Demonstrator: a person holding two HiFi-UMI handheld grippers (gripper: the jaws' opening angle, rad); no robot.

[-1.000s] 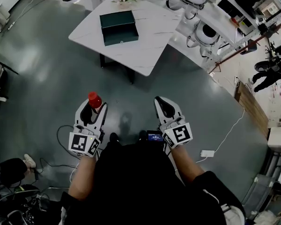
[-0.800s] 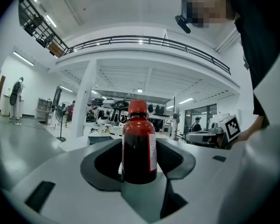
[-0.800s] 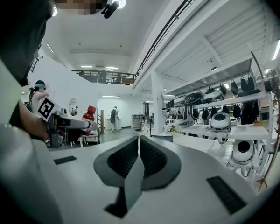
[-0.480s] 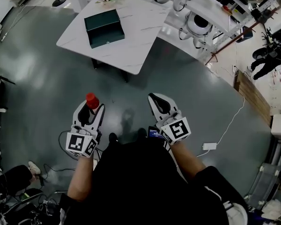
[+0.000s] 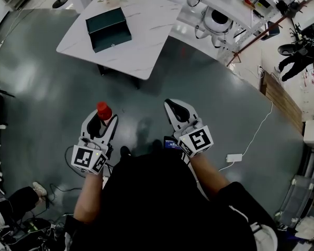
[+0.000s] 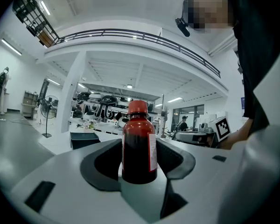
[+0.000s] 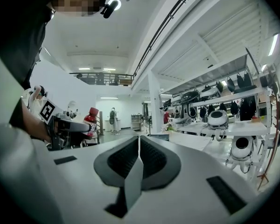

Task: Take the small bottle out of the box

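Backing away now: the white table (image 5: 146, 46) and dark green box (image 5: 108, 28) slide further up-left. Left gripper (image 5: 102, 120) clamps the small bottle (image 6: 139, 146) upright, well clear of the box. Right gripper (image 5: 172, 109) is closed, empty. Extraction looks done; next it needs a spot to set down.

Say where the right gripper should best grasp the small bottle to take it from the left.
Probably the red cap, from above: the bottle stands upright in the left gripper, whose jaws clamp its lower body, leaving only the top free. The right gripper is shut and must open first.
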